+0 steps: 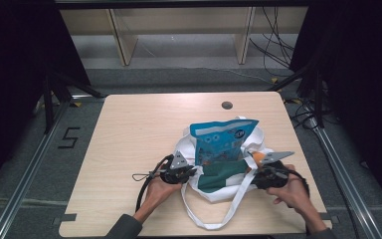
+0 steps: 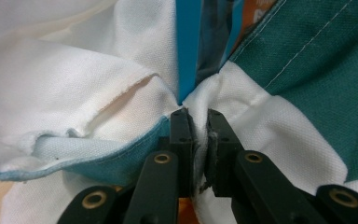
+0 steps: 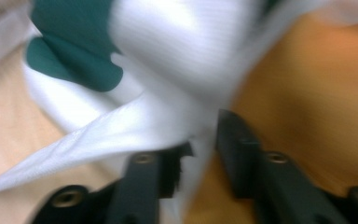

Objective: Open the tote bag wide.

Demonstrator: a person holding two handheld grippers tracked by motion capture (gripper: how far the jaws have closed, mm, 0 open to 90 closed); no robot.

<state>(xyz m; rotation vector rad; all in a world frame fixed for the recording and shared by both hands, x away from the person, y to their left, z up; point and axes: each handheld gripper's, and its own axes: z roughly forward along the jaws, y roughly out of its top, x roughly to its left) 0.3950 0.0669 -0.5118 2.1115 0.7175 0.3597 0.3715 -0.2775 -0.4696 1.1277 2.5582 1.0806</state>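
Observation:
A white tote bag point(image 1: 214, 191) with a green patch point(image 1: 220, 175) lies on the wooden table point(image 1: 139, 129). A blue snack packet point(image 1: 219, 135) sticks out of its mouth, beside something orange point(image 1: 258, 157). My left gripper point(image 1: 191, 172) holds the bag's left rim. In the left gripper view it point(image 2: 198, 114) is shut on a pinch of white cloth point(image 2: 200, 140), with the blue packet point(image 2: 187, 42) just beyond. My right gripper point(image 1: 254, 175) is at the bag's right rim. The right gripper view is blurred, and there my right gripper point(image 3: 205, 135) has its jaws apart, with white cloth point(image 3: 168, 116) running loosely between them.
The bag's long white strap point(image 1: 214, 225) loops toward the table's front edge. A round cable hole point(image 1: 227, 105) sits near the far edge. Wooden shelving point(image 1: 179, 30) stands behind the table, and cables point(image 1: 273, 45) lie on the floor at the back right.

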